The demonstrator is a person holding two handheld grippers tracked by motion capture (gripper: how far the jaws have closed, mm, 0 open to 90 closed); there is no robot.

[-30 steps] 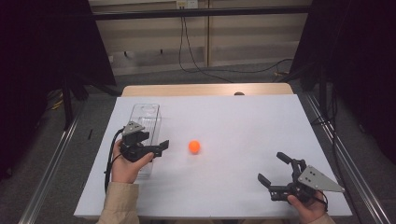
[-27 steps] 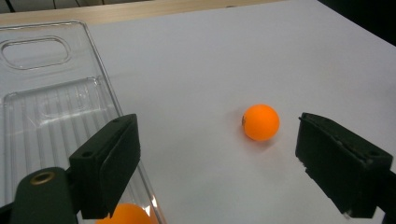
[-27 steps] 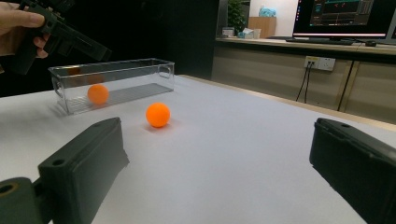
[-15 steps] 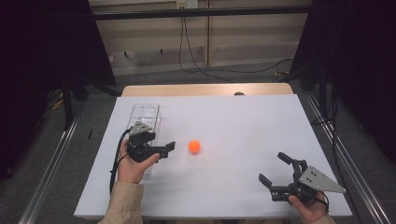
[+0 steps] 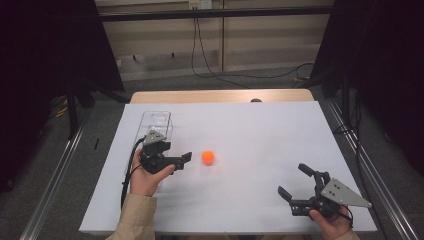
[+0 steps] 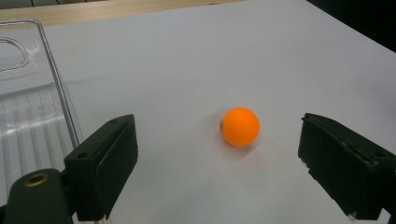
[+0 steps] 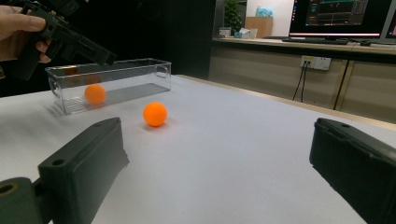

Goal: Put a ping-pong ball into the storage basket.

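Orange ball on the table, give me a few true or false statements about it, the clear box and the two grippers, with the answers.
1. The orange ball lies loose on the white table. True.
2. The left gripper is clamped on that ball. False: its jaws stand open, the ball ahead of them, untouched.
3. A second orange ball sits inside the clear box. True.
4. The right gripper holds the clear box. False: it is open and empty, far from the box.
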